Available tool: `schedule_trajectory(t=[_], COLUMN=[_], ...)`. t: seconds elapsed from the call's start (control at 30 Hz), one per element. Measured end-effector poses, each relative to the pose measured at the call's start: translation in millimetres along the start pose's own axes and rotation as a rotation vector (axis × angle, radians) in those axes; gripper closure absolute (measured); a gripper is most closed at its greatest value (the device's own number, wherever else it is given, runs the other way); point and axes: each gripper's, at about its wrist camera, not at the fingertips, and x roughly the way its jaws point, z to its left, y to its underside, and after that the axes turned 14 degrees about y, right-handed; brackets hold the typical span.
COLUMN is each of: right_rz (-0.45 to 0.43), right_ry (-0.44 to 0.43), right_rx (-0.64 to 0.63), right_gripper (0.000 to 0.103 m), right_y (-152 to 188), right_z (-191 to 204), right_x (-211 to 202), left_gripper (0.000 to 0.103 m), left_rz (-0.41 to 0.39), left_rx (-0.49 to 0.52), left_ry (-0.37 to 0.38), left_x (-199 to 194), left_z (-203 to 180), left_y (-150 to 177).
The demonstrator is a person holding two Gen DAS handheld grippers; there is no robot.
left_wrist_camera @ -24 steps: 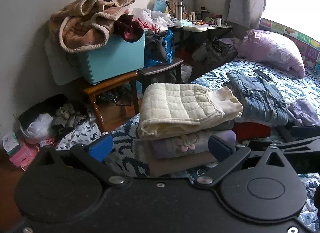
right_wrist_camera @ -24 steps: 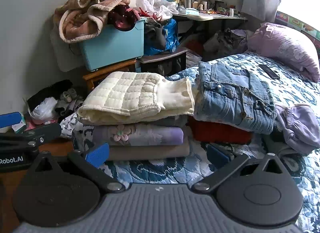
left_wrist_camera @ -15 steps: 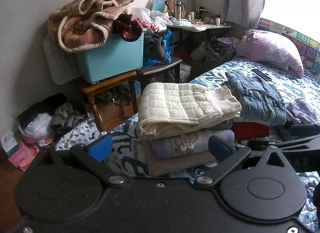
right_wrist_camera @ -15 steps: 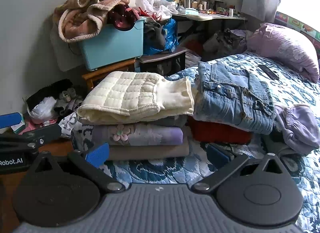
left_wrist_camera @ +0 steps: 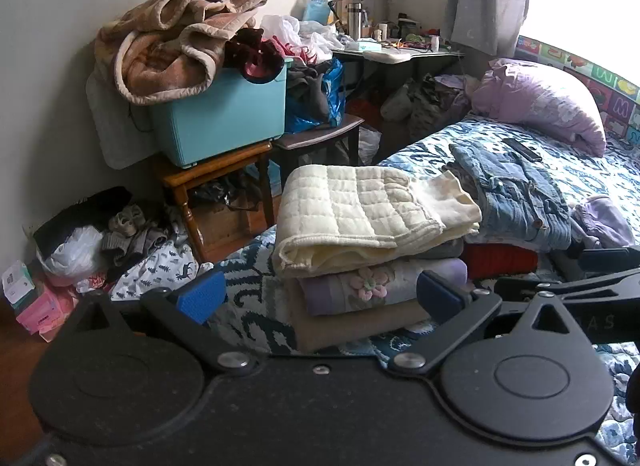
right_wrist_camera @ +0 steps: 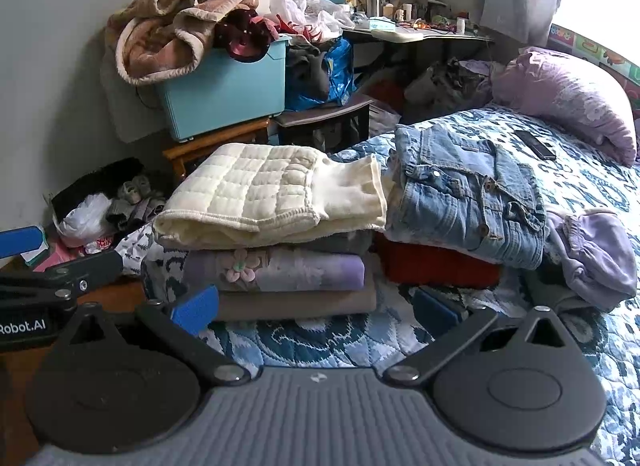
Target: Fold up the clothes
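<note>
A folded cream quilted garment (left_wrist_camera: 368, 213) (right_wrist_camera: 276, 193) tops a stack on the bed, over a lilac flower piece (right_wrist_camera: 280, 270) and a tan one (right_wrist_camera: 296, 304). Beside it a folded denim jacket (right_wrist_camera: 472, 193) (left_wrist_camera: 516, 197) lies on a red garment (right_wrist_camera: 436, 266). A crumpled lilac garment (right_wrist_camera: 596, 258) lies to the right. My left gripper (left_wrist_camera: 320, 298) is open and empty, just short of the stack. My right gripper (right_wrist_camera: 316, 310) is open and empty, low over the blue quilt (right_wrist_camera: 320, 340) in front of the stack.
A teal bin (left_wrist_camera: 224, 117) with a brown blanket (left_wrist_camera: 176, 37) sits on a wooden stool at the bed's left. Clutter lies on the floor (left_wrist_camera: 100, 238). A lilac pillow (right_wrist_camera: 568, 101) and a black remote (right_wrist_camera: 536, 144) are at the far right. A cluttered desk (right_wrist_camera: 416, 33) stands behind.
The left gripper view has shifted slightly; the stack sits a little left and lower than before. The right gripper and the clothes have not moved.
</note>
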Motion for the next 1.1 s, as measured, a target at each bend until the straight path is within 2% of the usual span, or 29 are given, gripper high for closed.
schedule_trajectory(t=[1.1], right_rz=[-0.004], right_ry=[0.006], right_rx=[0.008], right_gripper=[0.0], right_y=[0.9], right_z=[-4.4], right_x=[0.5], left_gripper=[0.0], left_rz=[0.002], left_rx=[-0.007], left_ry=[0.012], left_x=[2.1], left_z=[-4.4], left_y=[1.1])
